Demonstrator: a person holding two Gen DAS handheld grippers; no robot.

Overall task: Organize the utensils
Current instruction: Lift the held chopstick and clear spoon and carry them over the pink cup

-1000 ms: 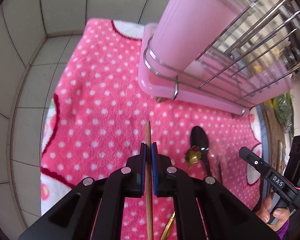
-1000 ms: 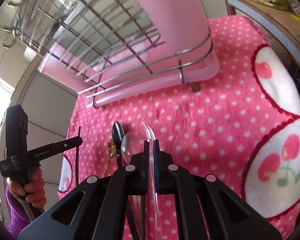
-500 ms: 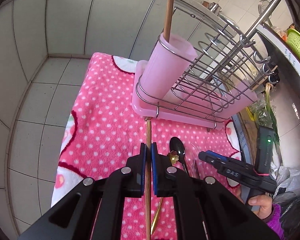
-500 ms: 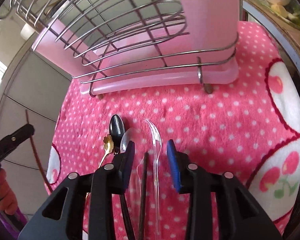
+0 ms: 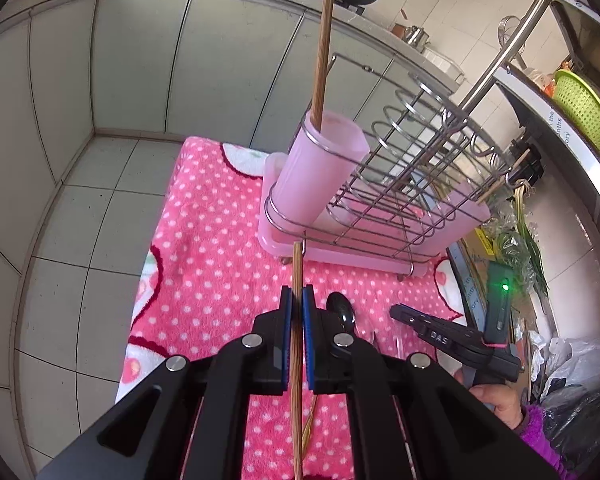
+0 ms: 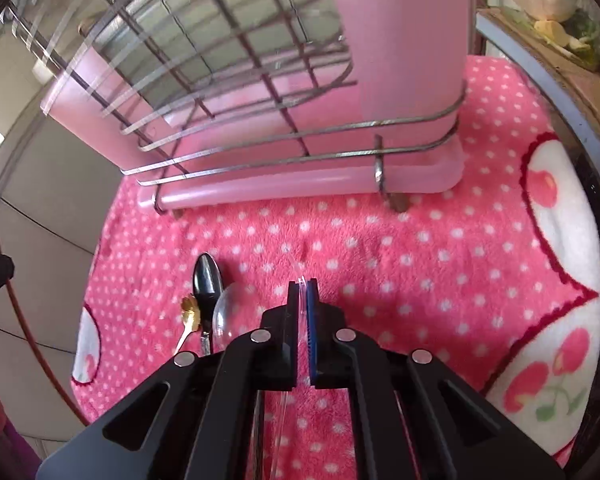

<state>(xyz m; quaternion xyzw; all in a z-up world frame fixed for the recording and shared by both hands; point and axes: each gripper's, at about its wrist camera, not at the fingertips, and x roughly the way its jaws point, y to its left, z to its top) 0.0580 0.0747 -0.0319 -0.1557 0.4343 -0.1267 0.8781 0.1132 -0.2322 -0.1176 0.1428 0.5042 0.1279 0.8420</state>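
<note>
My left gripper (image 5: 297,304) is shut on a wooden chopstick (image 5: 297,276) and holds it above the pink dotted towel (image 5: 204,248). Another chopstick (image 5: 323,56) stands in the pink utensil cup (image 5: 318,176) of the wire dish rack (image 5: 412,184). My right gripper (image 6: 303,292) is shut on a clear plastic fork (image 6: 296,270) low over the towel (image 6: 420,264). A black spoon (image 6: 206,276), a clear spoon (image 6: 225,312) and a gold spoon (image 6: 189,312) lie left of it. The right gripper (image 5: 416,320) also shows in the left wrist view.
The rack's pink drip tray (image 6: 300,188) stands right ahead of the right gripper. Grey tiled walls (image 5: 100,60) enclose the corner. A green basket (image 5: 580,108) and vegetables (image 5: 520,240) sit at the right.
My right gripper has closed on the clear fork; half a second ago its jaws were open around it. My left gripper has risen and pulled back with the chopstick, so the whole rack shows.
</note>
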